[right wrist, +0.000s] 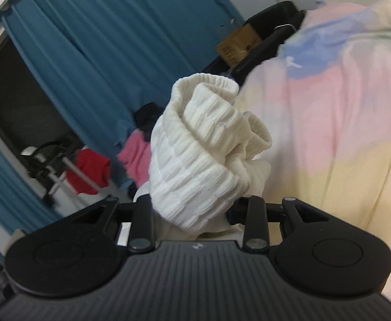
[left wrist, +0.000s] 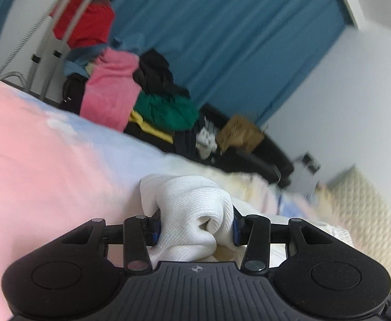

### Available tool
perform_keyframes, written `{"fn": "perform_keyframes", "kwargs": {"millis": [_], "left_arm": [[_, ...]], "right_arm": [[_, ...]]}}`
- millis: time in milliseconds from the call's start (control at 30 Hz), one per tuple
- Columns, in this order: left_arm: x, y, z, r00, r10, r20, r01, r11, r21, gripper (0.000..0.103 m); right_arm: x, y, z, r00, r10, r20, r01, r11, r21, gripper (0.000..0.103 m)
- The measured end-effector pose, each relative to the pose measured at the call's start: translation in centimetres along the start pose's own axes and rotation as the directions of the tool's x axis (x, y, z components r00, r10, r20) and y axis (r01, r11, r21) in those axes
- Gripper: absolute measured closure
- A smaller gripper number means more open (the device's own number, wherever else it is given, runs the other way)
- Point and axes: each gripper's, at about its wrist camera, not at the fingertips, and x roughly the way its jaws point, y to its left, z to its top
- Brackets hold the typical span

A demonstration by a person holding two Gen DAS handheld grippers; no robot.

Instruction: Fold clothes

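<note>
My left gripper (left wrist: 194, 230) is shut on a bunched fold of a white knit garment (left wrist: 190, 203), held just above the pastel bedspread (left wrist: 34, 147). Its blue finger pads (left wrist: 155, 231) press the cloth from both sides. My right gripper (right wrist: 190, 211) is shut on a white ribbed part of the garment (right wrist: 195, 149), with an elastic edge bunched up above the fingers. The cloth hides both pairs of fingertips. The rest of the garment is out of view.
A pile of clothes (left wrist: 131, 93) in pink, green, black and yellow lies beyond the bed, with a red garment (left wrist: 85, 24) on a rack. Blue curtains (left wrist: 222, 40) hang behind. A cardboard box (left wrist: 238, 131) sits on black furniture. A cream quilted pillow (left wrist: 356, 208) lies at right.
</note>
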Motion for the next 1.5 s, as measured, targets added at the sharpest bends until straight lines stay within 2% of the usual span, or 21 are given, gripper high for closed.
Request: {"fn": "perform_keyframes", "kwargs": {"millis": [100, 233, 333, 400, 467, 500, 567, 667, 733, 800, 833, 1000, 1067, 1167, 1233, 1300, 1500], "left_arm": [[1.6, 2.0, -2.2, 0.998, 0.025, -0.059, -0.017, 0.992, 0.122, 0.055], [2.8, 3.9, -3.9, 0.988, 0.079, -0.13, -0.054, 0.981, 0.184, 0.051], [2.0, 4.0, -4.3, 0.983, 0.103, -0.152, -0.07, 0.975, 0.211, 0.044], [1.0, 3.5, -3.7, 0.978, 0.123, -0.169, -0.084, 0.972, 0.22, 0.041], [-1.7, 2.4, -1.9, 0.977, 0.158, -0.142, -0.122, 0.964, 0.236, 0.039], [-3.6, 1.5, -1.3, 0.979, 0.166, -0.115, -0.133, 0.959, 0.252, 0.029], [-7.3, -0.4, -0.1, 0.983, 0.172, -0.068, -0.146, 0.947, 0.286, 0.022], [-12.7, -3.2, 1.2, 0.984, 0.175, -0.017, -0.159, 0.925, 0.344, 0.021], [-16.3, -5.0, 1.2, 0.986, 0.166, 0.008, -0.157, 0.912, 0.378, 0.016], [-19.6, -6.8, 1.0, 0.988, 0.152, 0.024, -0.149, 0.902, 0.405, 0.005], [-21.2, -7.7, 0.8, 0.989, 0.143, 0.027, -0.141, 0.898, 0.416, 0.004], [-29.1, -12.2, -1.7, 0.99, 0.123, 0.073, -0.143, 0.857, 0.495, 0.0], [-31.9, -13.4, -3.0, 0.988, 0.136, 0.079, -0.157, 0.85, 0.503, 0.0], [-36.1, -15.0, -5.5, 0.983, 0.145, 0.108, -0.181, 0.829, 0.529, 0.0], [-38.7, -15.5, -7.3, 0.983, 0.144, 0.112, -0.182, 0.813, 0.553, 0.0], [-41.3, -15.5, -9.1, 0.982, 0.127, 0.143, -0.187, 0.802, 0.568, 0.0], [-45.3, -14.2, -13.7, 0.965, 0.157, 0.209, -0.247, 0.804, 0.541, 0.0]], "right_arm": [[0.5, -3.7, -3.9, 1.0, -0.007, 0.002, 0.006, 0.998, 0.058, 0.067], [-0.7, -6.1, -9.0, 1.0, -0.025, 0.008, 0.024, 0.993, 0.117, 0.061], [-0.6, -6.5, -10.0, 0.999, -0.045, -0.015, 0.046, 0.992, 0.116, 0.054], [-0.8, -6.1, -9.0, 0.996, -0.062, -0.07, 0.069, 0.991, 0.11, 0.052], [-1.8, -4.9, -7.7, 0.986, -0.112, -0.125, 0.122, 0.989, 0.078, 0.05], [-2.4, -4.3, -7.2, 0.98, -0.137, -0.144, 0.147, 0.987, 0.06, 0.05], [-3.9, -3.0, -6.1, 0.967, -0.187, -0.175, 0.194, 0.981, 0.024, 0.05], [-7.7, -0.9, -4.6, 0.966, -0.211, -0.151, 0.21, 0.977, -0.025, 0.05], [-10.7, 0.6, -3.9, 0.973, -0.202, -0.111, 0.195, 0.978, -0.072, 0.05], [-13.8, 2.4, -3.4, 0.98, -0.185, -0.076, 0.175, 0.976, -0.127, 0.05], [-15.3, 3.2, -3.3, 0.983, -0.175, -0.063, 0.163, 0.975, -0.152, 0.05], [-22.7, 6.5, -3.1, 0.993, -0.117, -0.007, 0.111, 0.958, -0.265, 0.05], [-25.1, 7.5, -3.4, 0.996, -0.089, -0.002, 0.084, 0.951, -0.298, 0.048], [-28.4, 9.0, -4.1, 0.999, -0.042, 0.001, 0.04, 0.937, -0.346, 0.026], [-30.4, 10.0, -4.8, 1.0, -0.012, 0.01, 0.015, 0.924, -0.381, 0.016], [-31.8, 10.3, -5.8, 0.999, 0.005, 0.035, 0.011, 0.902, -0.432, 0.018], [-34.7, 10.6, -9.3, 0.994, 0.034, 0.1, 0.021, 0.863, -0.505, 0.018]]}}
